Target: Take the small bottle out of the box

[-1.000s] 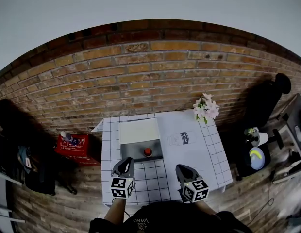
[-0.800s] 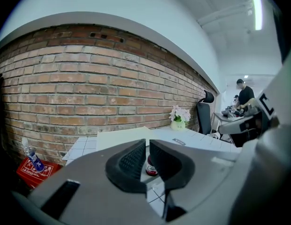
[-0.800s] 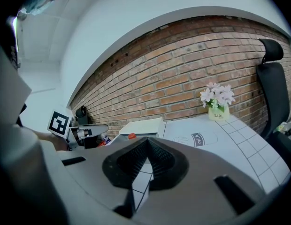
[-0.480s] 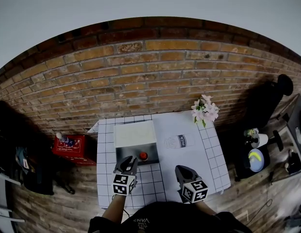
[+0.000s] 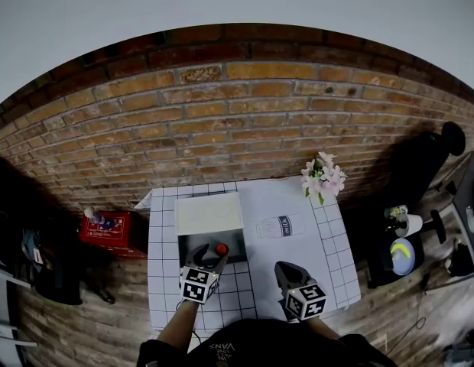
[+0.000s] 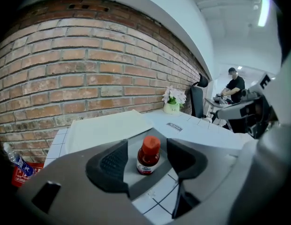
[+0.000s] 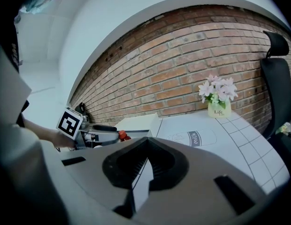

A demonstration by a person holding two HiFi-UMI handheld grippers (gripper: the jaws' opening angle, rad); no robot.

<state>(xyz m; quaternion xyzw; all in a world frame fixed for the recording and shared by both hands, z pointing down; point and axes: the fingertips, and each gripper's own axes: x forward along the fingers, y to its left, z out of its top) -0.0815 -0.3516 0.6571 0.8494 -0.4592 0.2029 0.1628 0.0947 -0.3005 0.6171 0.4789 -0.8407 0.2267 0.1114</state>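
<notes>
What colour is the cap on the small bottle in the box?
Orange-red cap, clearest in the left gripper view.

Brick wall [image 5: 245, 121] behind white gridded table [image 5: 329, 243]

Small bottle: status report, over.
Left gripper jaws opening, straddling small bottle, not touching. Right gripper shut, empty. Bottle upright in open box. Nothing blocking.
</notes>
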